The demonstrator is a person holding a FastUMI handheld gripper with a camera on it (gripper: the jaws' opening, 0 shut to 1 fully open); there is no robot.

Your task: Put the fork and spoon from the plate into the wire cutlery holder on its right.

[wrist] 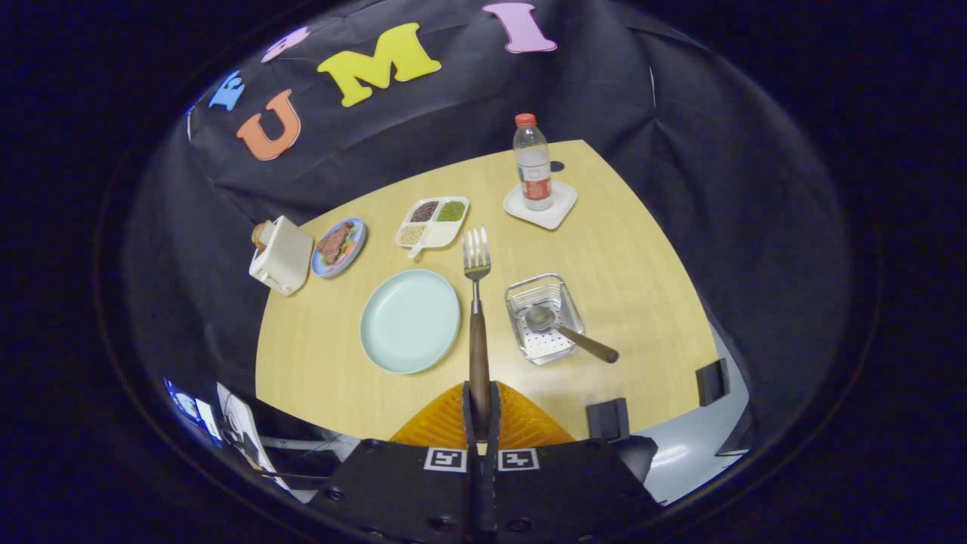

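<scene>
The gripper [480, 412] is clamped on the wooden handle of the fork [477, 302], its 2 fingers pressing it from either side, so the fork stands out ahead with its tines pointing away above the yellow table [627, 249]. Just left of the fork lies the pale blue plate [409, 321], bare. Just right sits the wire cutlery holder [544, 317], with the spoon [570, 332] in it, bowl inside and handle leaning out over the rim. Beyond are a divided tray [432, 221] of grains, a water bottle [533, 162] on a white coaster [540, 205], a small food plate [338, 246] and a toaster [281, 255].
</scene>
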